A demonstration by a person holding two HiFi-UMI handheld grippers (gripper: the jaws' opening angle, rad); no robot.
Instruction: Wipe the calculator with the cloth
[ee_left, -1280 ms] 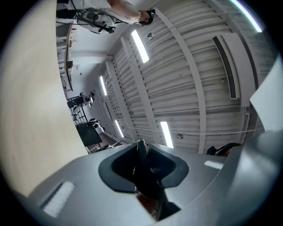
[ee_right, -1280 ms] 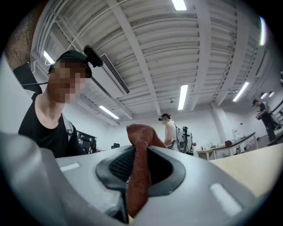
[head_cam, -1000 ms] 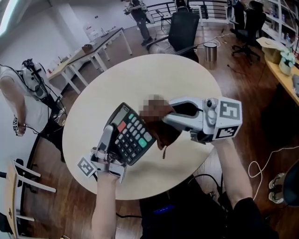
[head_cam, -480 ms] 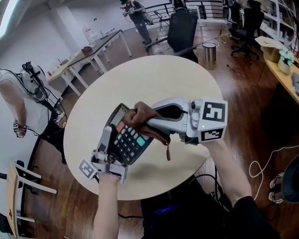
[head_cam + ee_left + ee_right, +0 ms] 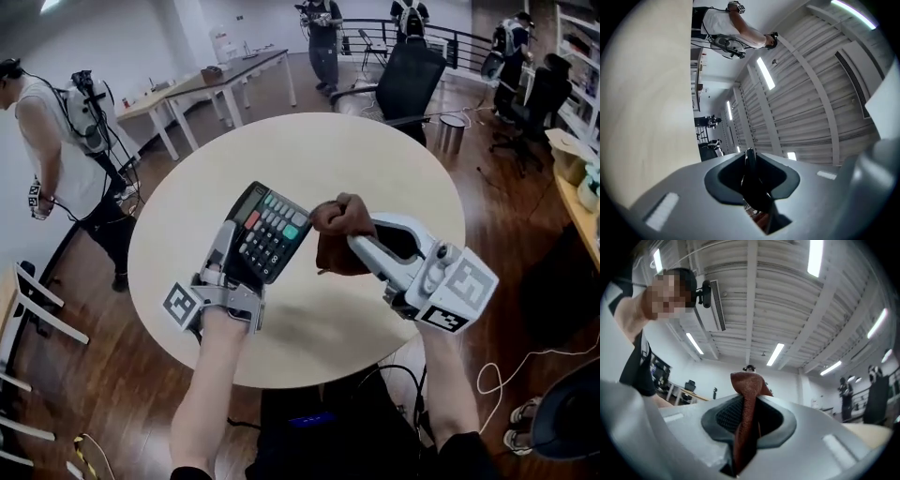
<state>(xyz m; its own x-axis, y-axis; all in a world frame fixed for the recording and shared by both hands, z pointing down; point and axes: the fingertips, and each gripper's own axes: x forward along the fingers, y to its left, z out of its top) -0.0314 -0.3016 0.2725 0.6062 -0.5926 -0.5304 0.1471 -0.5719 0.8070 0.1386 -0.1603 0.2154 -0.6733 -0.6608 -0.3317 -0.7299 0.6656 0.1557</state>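
Observation:
In the head view a black calculator (image 5: 269, 232) with white, red and green keys is tilted up over the round table (image 5: 375, 159). My left gripper (image 5: 234, 251) is shut on its lower left edge. In the left gripper view only a thin dark edge of the calculator (image 5: 751, 180) shows between the closed jaws of the left gripper (image 5: 750, 173). My right gripper (image 5: 354, 240) is shut on a bunched brown cloth (image 5: 339, 234). The cloth sits at the calculator's right corner, off the keys. The right gripper view has the cloth (image 5: 746, 394) standing up between the jaws of the right gripper (image 5: 746, 414).
A black office chair (image 5: 412, 80) stands behind the table, with a metal bin (image 5: 453, 131) beside it. A person wearing gear (image 5: 66, 141) stands at the left near white desks (image 5: 225, 80). Other people stand at the far railing.
The cloth was lying on the calculator's keys and has slid off to the right. The left gripper has tipped the calculator more upright and carried it further over the table.

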